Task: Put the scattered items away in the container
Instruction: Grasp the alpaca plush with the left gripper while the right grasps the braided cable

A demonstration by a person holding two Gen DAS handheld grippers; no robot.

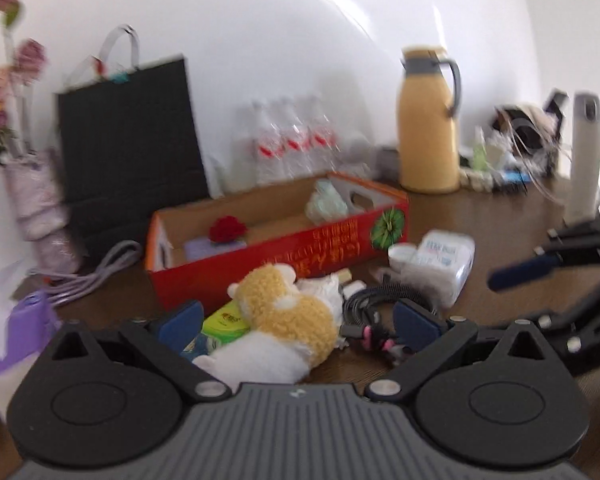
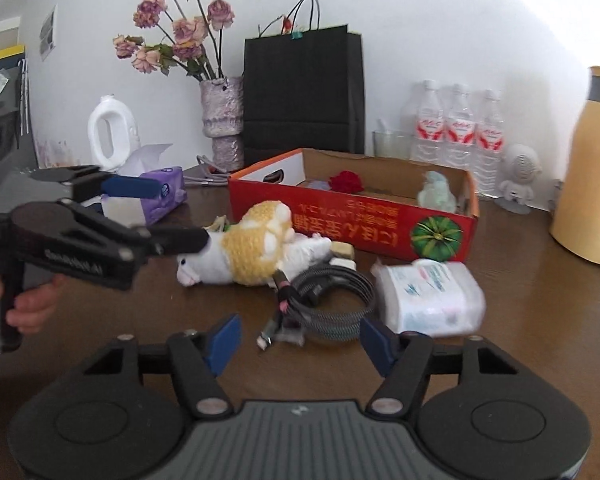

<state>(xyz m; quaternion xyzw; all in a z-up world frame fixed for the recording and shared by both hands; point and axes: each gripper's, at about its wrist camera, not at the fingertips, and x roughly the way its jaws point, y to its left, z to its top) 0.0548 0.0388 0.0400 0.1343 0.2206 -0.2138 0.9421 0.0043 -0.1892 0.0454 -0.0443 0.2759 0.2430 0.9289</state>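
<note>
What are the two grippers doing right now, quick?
Left gripper: open, holding nothing, jaws either side of the plush toy.
Right gripper: open, holding nothing, facing the cable.

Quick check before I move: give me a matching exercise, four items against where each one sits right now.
Items:
1 red flower
2 plush toy
3 cable coil
4 tissue pack

Places:
A beside the left gripper
B inside the box
C on the table, right of the cable
D ahead of the right gripper

Pairs: 1-B, 2-A, 3-D, 4-C
</note>
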